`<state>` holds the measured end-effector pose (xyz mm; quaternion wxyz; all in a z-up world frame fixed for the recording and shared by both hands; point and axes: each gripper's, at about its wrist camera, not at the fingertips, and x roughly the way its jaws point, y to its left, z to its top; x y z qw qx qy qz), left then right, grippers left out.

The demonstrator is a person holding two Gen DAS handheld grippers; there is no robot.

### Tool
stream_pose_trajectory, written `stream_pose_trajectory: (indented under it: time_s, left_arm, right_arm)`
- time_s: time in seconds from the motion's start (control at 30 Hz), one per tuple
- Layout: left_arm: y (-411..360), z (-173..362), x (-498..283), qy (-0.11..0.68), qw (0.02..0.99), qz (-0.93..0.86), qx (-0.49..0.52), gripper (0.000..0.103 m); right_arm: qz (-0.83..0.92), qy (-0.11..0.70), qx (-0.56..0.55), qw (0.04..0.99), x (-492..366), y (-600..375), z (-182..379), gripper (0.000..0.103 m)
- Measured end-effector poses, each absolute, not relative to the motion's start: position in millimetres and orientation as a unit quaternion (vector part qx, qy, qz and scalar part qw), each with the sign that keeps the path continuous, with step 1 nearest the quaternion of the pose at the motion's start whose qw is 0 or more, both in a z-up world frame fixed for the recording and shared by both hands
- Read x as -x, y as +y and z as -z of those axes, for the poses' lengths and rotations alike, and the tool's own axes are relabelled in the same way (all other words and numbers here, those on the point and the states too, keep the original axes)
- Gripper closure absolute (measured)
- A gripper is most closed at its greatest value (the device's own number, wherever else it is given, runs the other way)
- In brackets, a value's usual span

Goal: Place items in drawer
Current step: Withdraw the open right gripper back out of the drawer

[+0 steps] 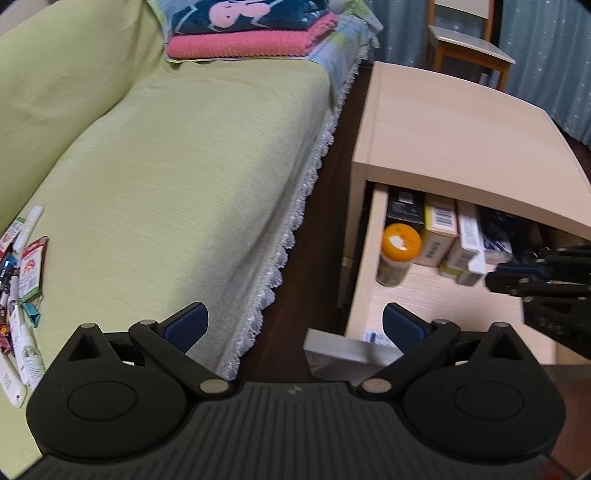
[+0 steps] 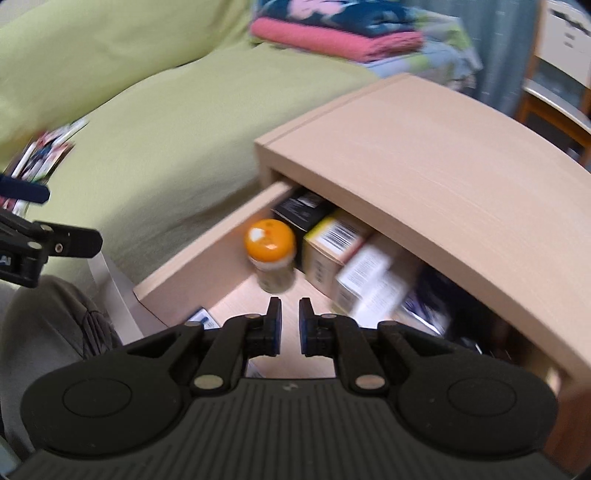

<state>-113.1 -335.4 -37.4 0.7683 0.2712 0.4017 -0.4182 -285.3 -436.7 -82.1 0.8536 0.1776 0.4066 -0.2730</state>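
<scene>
The pulled-out light wood drawer [image 2: 207, 258] of the pale wooden bedside cabinet [image 2: 424, 166] lies just ahead of and below the right claw [image 2: 289, 321], whose two blue-padded fingers stand close together with a narrow gap between them and nothing gripped, so it reads as nearly clenched but empty. Straight beyond its fingertips, inside the drawer, stands a small jar with an orange lid [image 2: 270, 240], upright and near the drawer's left wall; to the right of the jar sit a black box [image 2: 299, 208], a yellow box with a barcode [image 2: 334, 236] and a white printed box [image 2: 369, 280], packed side by side, with darker items further right that are too blurred to make out. The left claw [image 1: 295, 325] hangs over the dark floor gap between sofa and cabinet, its blue pads spread wide apart and released, holding nothing; the drawer is ahead of it to the right, and the right claw shows at the far right edge of that view. To the left of the left claw, a scatter of small items [image 1: 22, 280] — packets, white tubes, a teal binder clip — rests on the yellow-green sofa cover [image 1: 166, 184] edged with white lace. Far ahead, folded pink and dark blue towels [image 1: 251, 33] lie stacked on the sofa, and a wooden chair [image 1: 469, 44] stands beyond the cabinet.
</scene>
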Motion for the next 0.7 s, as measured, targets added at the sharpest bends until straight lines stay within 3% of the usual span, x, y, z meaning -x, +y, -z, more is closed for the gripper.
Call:
stream_pose_trajectory:
  time_s: [0.07, 0.17, 0.37, 0.5, 0.7]
  left_arm:
    - [-334.4, 39.6, 116.7, 0.403, 0.763, 0.426, -0.271, 0.002]
    - [-332.3, 41.8, 120.5, 0.408, 0.756, 0.439, -0.264, 0.002]
    - [-333.3, 42.7, 130.9, 0.408, 0.747, 0.451, -0.269, 0.002]
    - [-334.9, 40.9, 140.1, 0.401, 0.743, 0.460, -0.274, 0.002]
    - [-333.2, 37.8, 149.9, 0.393, 0.738, 0.473, -0.276, 0.002]
  right_arm:
    - [0.295, 0.399, -0.186, 0.848, 301.7, -434.9, 76.8, 0.090]
    - [0.311, 0.392, -0.186, 0.845, 319.9, -425.5, 71.6, 0.075]
    - [0.342, 0.369, -0.188, 0.844, 341.8, -411.5, 57.5, 0.070]
    - [0.360, 0.356, -0.195, 0.840, 353.5, -404.4, 51.2, 0.055]
    - [0.376, 0.348, -0.206, 0.833, 371.9, -390.7, 46.2, 0.054]
